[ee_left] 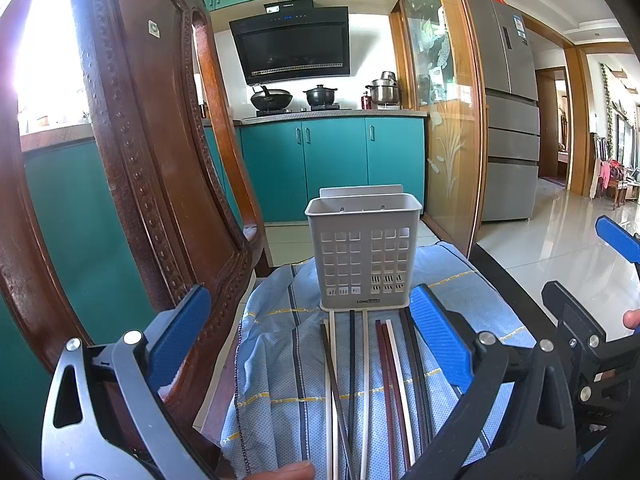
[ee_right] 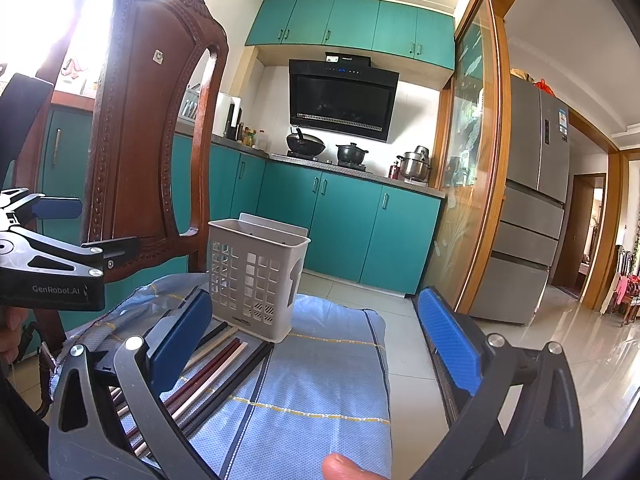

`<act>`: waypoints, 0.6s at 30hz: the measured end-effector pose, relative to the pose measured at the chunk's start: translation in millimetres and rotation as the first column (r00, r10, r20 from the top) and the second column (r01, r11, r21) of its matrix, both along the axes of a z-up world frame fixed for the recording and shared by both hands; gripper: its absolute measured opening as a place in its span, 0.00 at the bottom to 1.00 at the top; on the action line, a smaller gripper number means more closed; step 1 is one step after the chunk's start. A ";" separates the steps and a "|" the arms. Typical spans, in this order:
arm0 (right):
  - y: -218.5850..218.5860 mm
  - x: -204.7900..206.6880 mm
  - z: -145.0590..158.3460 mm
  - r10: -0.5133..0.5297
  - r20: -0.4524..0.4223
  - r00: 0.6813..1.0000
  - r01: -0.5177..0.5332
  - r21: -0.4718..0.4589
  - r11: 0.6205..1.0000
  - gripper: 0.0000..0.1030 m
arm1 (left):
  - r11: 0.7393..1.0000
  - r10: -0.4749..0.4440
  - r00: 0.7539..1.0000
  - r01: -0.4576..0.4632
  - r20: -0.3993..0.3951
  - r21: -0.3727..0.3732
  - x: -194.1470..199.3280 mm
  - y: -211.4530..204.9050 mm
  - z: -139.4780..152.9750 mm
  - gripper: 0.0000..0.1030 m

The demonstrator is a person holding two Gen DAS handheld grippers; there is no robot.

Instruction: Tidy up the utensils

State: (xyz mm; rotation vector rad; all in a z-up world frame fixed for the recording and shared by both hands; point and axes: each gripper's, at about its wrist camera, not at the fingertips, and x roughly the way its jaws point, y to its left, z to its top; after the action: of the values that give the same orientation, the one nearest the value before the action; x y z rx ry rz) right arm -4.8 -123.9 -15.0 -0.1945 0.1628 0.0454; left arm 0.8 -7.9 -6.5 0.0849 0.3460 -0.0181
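One basket [ee_left: 363, 254], roughly nine chopsticks [ee_left: 367, 380].

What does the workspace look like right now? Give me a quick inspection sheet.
Surface: blue cloth with dark and yellow stripes, wrinkled, spread under everything.
Job's things: grey perforated plastic utensil holder upright, nothing visible in it; loose chopsticks in black, white and dark red lying flat in front of it.
Clutter: nothing seen.
Grippers: left gripper open above the chopsticks; right gripper open, holding nothing.
Cables: nothing seen.
Surroundings: carved brown wooden chair to the left, teal kitchen cabinets behind.
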 end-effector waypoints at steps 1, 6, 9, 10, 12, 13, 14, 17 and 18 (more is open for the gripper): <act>-0.4 0.0 0.2 -0.001 0.000 1.000 0.001 0.000 1.000 0.98 | 1.000 0.000 1.000 0.000 0.000 0.000 0.4 -0.5 0.0 0.97; 0.1 -0.2 -0.1 -0.002 0.000 1.000 0.002 -0.002 1.000 0.98 | 1.000 -0.001 1.000 0.001 -0.001 0.001 0.3 -0.3 -0.7 0.97; -2.1 0.6 -0.2 -0.006 -0.006 1.000 0.006 -0.006 1.000 0.98 | 1.000 -0.002 1.000 0.002 -0.003 0.004 1.0 -1.2 -0.9 0.97; -1.7 0.9 -0.5 -0.006 -0.006 1.000 0.006 -0.006 1.000 0.98 | 1.000 -0.003 1.000 0.003 -0.004 0.005 1.2 -1.2 -1.4 0.97; -1.3 1.5 -0.7 -0.008 -0.008 1.000 0.008 -0.006 1.000 0.98 | 1.000 -0.004 1.000 0.004 -0.005 0.006 1.0 -0.8 -2.1 0.97; -1.3 1.7 -0.6 -0.008 -0.009 1.000 0.008 -0.005 1.000 0.98 | 1.000 -0.004 1.000 0.004 -0.006 0.008 1.2 -1.5 -2.2 0.97; -1.1 1.8 -0.6 -0.008 -0.009 1.000 0.008 -0.006 1.000 0.98 | 1.000 -0.004 1.000 0.004 -0.007 0.009 1.3 -1.6 -2.4 0.97; 0.5 2.1 -0.7 -0.009 -0.012 1.000 0.009 -0.010 1.000 0.98 | 1.000 -0.004 1.000 0.004 -0.010 0.011 2.2 -2.3 -2.4 0.97; 0.3 2.1 -0.6 -0.009 -0.012 1.000 0.009 -0.011 1.000 0.98 | 1.000 -0.004 1.000 0.004 -0.010 0.012 2.2 -1.8 -2.7 0.97</act>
State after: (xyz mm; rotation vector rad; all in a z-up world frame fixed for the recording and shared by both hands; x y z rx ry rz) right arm -2.7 -123.7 -15.6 -0.2048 0.1759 0.0364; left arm 3.0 -9.6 -9.2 0.0972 0.3559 -0.0208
